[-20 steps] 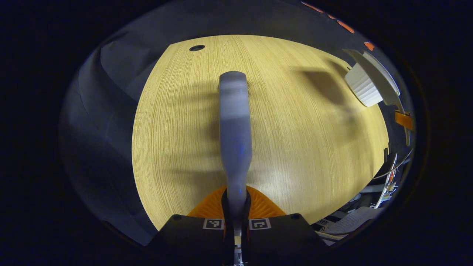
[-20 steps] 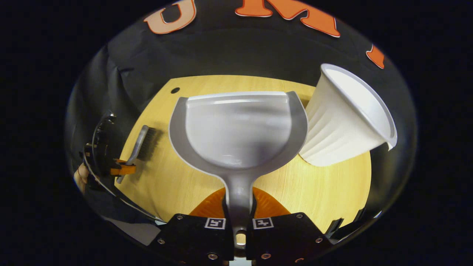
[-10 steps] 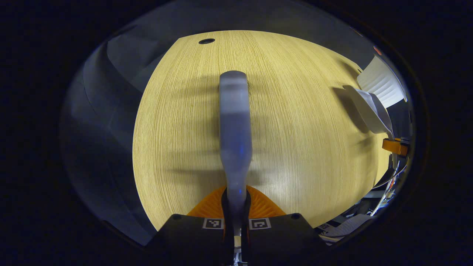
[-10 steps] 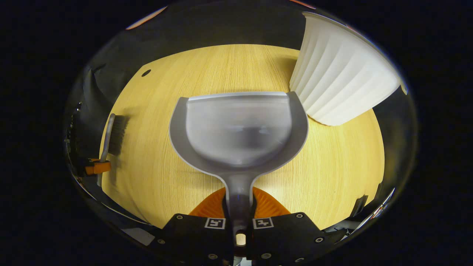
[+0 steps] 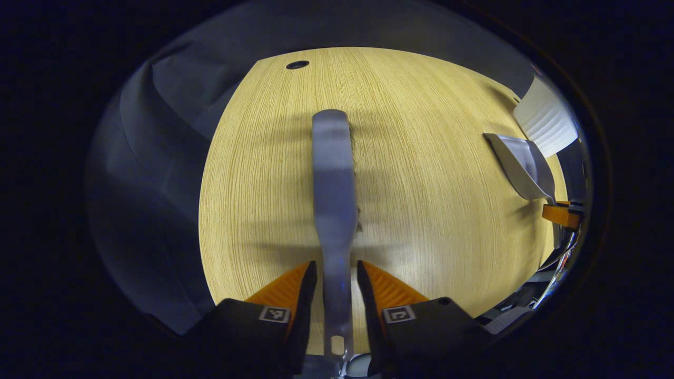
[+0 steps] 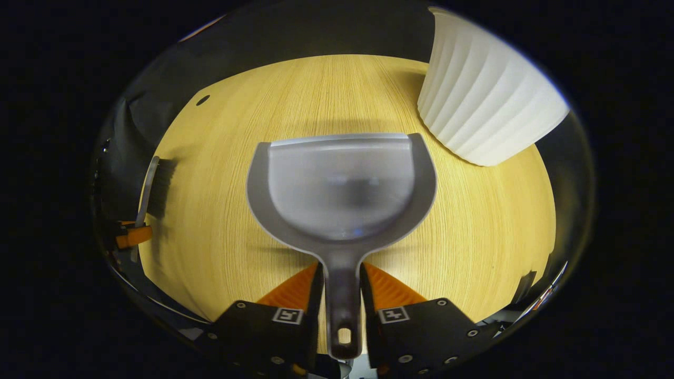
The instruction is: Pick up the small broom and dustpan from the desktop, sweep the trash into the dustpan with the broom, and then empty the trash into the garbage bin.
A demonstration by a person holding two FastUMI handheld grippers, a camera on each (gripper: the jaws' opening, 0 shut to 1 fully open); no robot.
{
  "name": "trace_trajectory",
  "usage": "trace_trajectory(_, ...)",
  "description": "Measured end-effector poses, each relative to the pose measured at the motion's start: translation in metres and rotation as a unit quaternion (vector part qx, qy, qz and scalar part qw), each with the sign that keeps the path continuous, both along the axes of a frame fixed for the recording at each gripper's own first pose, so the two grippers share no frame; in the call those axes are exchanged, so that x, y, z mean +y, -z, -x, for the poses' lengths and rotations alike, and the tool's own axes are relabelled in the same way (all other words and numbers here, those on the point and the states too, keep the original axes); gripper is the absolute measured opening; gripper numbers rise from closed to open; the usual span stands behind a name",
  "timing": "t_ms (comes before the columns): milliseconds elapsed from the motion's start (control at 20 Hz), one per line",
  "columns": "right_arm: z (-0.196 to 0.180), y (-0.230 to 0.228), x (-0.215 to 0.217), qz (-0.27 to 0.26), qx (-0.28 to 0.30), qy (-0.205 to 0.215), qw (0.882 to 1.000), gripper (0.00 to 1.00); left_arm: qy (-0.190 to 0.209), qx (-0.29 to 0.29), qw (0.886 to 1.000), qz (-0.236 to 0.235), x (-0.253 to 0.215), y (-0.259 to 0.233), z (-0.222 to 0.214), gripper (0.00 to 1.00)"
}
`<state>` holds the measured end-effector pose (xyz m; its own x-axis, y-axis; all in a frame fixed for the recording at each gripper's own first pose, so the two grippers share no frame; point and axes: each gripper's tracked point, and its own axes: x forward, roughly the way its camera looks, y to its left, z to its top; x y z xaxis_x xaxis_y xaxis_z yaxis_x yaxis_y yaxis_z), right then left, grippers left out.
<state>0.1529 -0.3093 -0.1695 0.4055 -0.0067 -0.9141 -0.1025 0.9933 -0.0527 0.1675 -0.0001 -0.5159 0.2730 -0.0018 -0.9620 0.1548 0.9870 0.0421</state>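
Left gripper (image 5: 337, 273): orange fingers (image 5: 287, 287) parted, gaps seen either side of grey broom (image 5: 333, 210) handle lying between them; broom released, laid flat on wooden surface (image 5: 421, 221), head toward 12 o'clock. Right gripper (image 6: 341, 279): fingers (image 6: 389, 288) likewise spread, grey dustpan (image 6: 342, 184) handle between them ungripped; pan rested on surface, mouth toward 12 o'clock. White ribbed garbage bin (image 6: 484, 105) stood at 2 o'clock, near pan. No trash seen in pan.
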Motion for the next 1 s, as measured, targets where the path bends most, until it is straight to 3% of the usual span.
trace_trajectory(50,0.001,0.0,0.002,0.0,0.002,-0.001,1.0,0.51,0.0,-0.001,1.0,0.003,0.001,0.0,0.002,0.58)
trace_trajectory(100,0.002,0.001,0.0,0.005,0.005,-0.003,1.0,0.53,-0.001,-0.004,1.0,0.003,0.004,-0.001,0.003,0.72)
trace_trajectory(150,0.003,0.003,-0.003,0.01,0.006,-0.006,1.0,0.74,-0.001,-0.007,1.0,0.004,0.007,-0.002,0.004,0.86)
trace_trajectory(200,0.002,0.004,-0.005,0.016,0.006,-0.007,1.0,0.78,-0.001,-0.012,1.0,-0.001,0.013,-0.004,0.005,0.92)
trace_trajectory(250,0.004,0.005,-0.004,0.016,0.007,-0.008,1.0,0.99,-0.001,-0.02,1.0,-0.003,0.019,-0.007,0.005,0.97)
trace_trajectory(500,0.005,-0.016,-0.001,0.002,-0.014,-0.009,1.0,0.99,0.012,-0.076,0.997,-0.024,0.052,-0.039,0.007,1.0)
trace_trajectory(650,-0.006,-0.059,0.001,0.0,-0.066,-0.021,0.998,1.0,0.014,-0.139,0.99,-0.027,0.071,-0.08,-0.004,1.0)
trace_trajectory(800,-0.023,-0.121,0.011,-0.012,-0.141,-0.034,0.989,1.0,0.019,-0.218,0.975,-0.031,0.09,-0.139,-0.021,1.0)
trace_trajectory(850,-0.028,-0.142,0.014,-0.014,-0.167,-0.039,0.985,1.0,0.022,-0.246,0.968,-0.034,0.086,-0.149,-0.007,1.0)
trace_trajectory(900,-0.033,-0.162,0.018,-0.015,-0.194,-0.045,0.98,0.99,0.024,-0.275,0.96,-0.036,0.031,-0.143,0.04,1.0)
trace_trajectory(950,-0.037,-0.183,0.022,-0.017,-0.219,-0.051,0.974,0.99,0.024,-0.3,0.953,-0.029,0.087,-0.12,-0.014,1.0)
trace_trajectory(1000,-0.039,-0.205,0.025,-0.021,-0.244,-0.056,0.968,1.0,0.02,-0.321,0.947,-0.017,0.092,-0.142,-0.039,1.0)
